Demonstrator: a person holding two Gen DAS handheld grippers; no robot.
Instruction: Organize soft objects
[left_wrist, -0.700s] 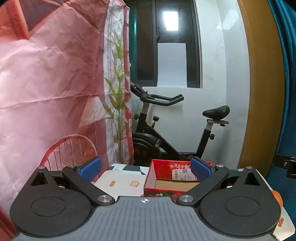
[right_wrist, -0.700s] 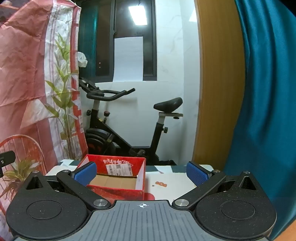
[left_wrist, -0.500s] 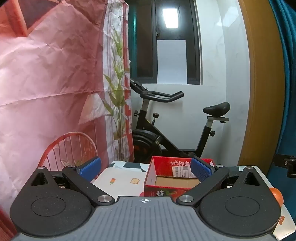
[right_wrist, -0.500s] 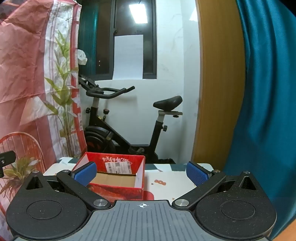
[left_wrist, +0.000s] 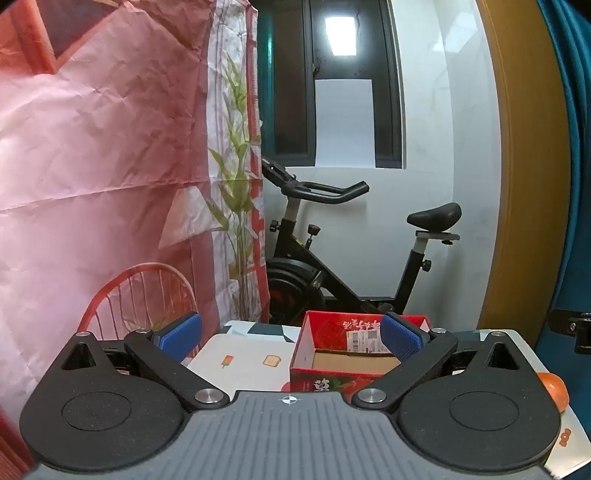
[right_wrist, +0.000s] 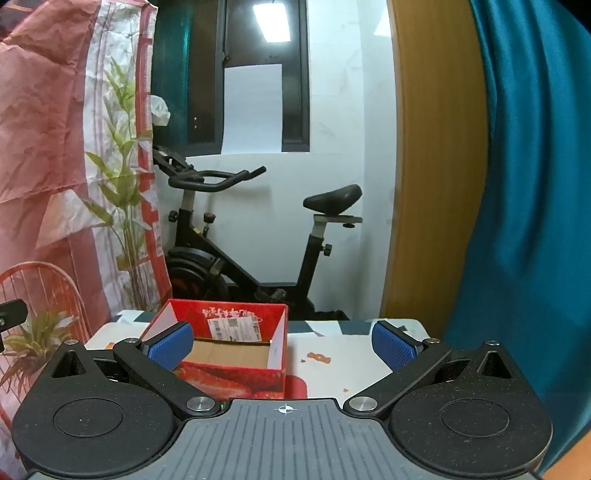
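- The left gripper (left_wrist: 291, 336) has its jaws spread as wide as they go, and nothing is between the blue pads (left_wrist: 180, 335); it holds nothing.
- The right gripper (right_wrist: 282, 341) is also fully spread, and it holds nothing.
- Both grippers point a little downward, toward a table (left_wrist: 243, 363) covered with a white cloth that has small printed pictures.
- A red cardboard box (left_wrist: 345, 354) stands on this table with its top open. In the left wrist view it is behind the right pad; in the right wrist view the same box (right_wrist: 225, 345) is behind the left pad.
- The inside of the box shows only a bare brown bottom and a white label on the back wall.
- An orange round object (left_wrist: 554, 387) lies at the right edge of the table in the left wrist view, partly hidden by the gripper body. I cannot tell if it is soft.
- Behind the table stands a black exercise bike (right_wrist: 236, 236).
- A pink printed curtain (left_wrist: 92, 166) hangs at the left, and a teal curtain (right_wrist: 535, 184) at the right.
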